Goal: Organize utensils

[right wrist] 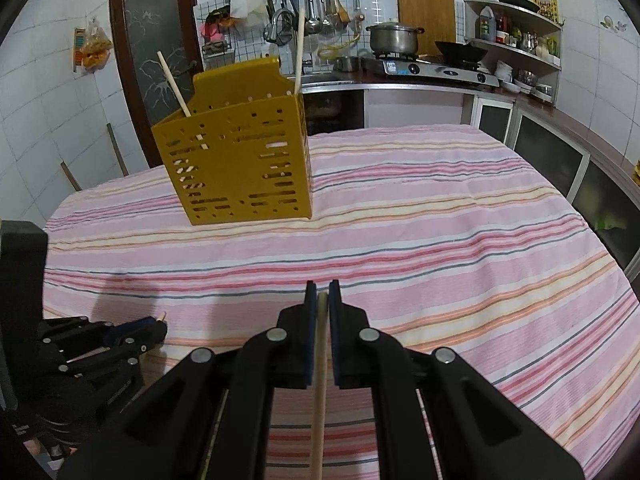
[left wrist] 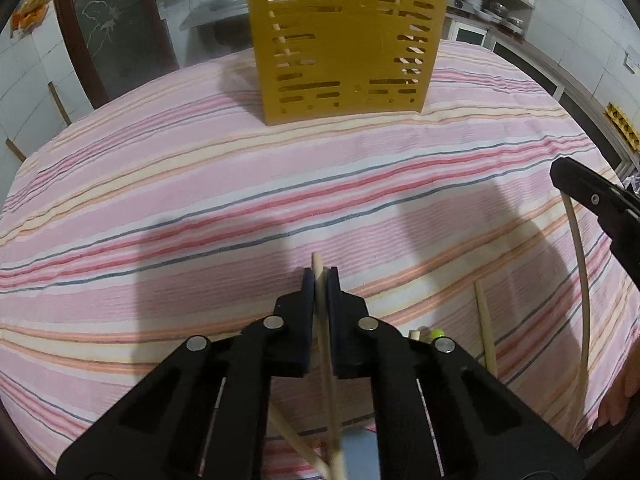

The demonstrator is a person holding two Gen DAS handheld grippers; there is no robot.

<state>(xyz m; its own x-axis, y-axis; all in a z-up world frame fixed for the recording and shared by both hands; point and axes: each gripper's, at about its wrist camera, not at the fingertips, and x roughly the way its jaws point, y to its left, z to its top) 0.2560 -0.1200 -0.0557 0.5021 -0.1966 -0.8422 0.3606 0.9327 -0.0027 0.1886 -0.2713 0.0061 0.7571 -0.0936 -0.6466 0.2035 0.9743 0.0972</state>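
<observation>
Both grippers hold one chopstick each, low over the striped tablecloth (right wrist: pixel 440 208). The left gripper (left wrist: pixel 320 280) has its jaws pressed on a chopstick (left wrist: pixel 318 268), w/ only a short tip past the pads and most of the length hanging back under the tool. The right gripper (right wrist: pixel 322 296) pinches another chopstick (right wrist: pixel 321 340) the same way, near its end.

The yellow holder (right wrist: pixel 236 160) stands well apart, at the far side of the table, w/ two chopsticks (right wrist: pixel 298 48) already inside.

Risks, as I judge: the grip is so near the tip that the stick can swing or slip out when it is tilted up. The long tail may also hit the holder's rim, and this light box can tip over. More loose chopsticks (left wrist: pixel 486 328) lie near the left gripper; a low move can push them off the table.
</observation>
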